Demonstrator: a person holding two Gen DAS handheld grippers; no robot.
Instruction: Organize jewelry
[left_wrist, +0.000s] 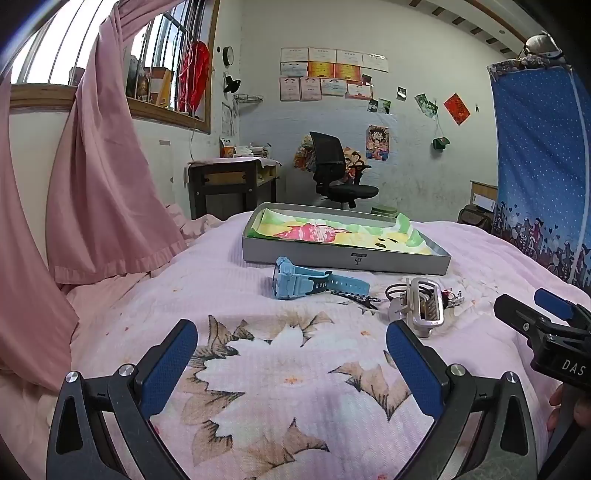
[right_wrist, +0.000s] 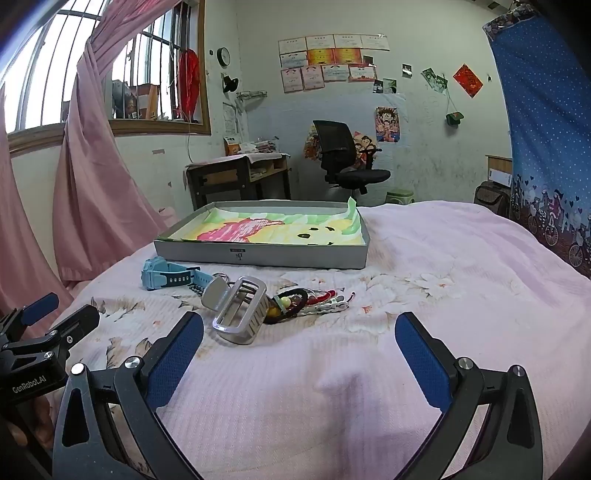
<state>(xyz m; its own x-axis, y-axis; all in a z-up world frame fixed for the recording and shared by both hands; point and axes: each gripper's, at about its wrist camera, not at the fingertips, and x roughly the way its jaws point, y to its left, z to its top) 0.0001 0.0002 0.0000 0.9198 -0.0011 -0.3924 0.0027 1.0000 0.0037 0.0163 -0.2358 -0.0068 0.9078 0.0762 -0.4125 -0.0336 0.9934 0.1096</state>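
We see a daylit room, brightest at the barred window (left_wrist: 110, 66) upper left, panes blown out white; soft shadows on the bedspread (right_wrist: 332, 369); strong fisheye bending at our frame edges, dark corner vignettes; centre sharp, wall posters small and unreadable

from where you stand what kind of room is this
Most likely a bedroom: a bed under a pink floral bedspread, a small dark wooden desk with a black mesh office chair, and pink window curtains.
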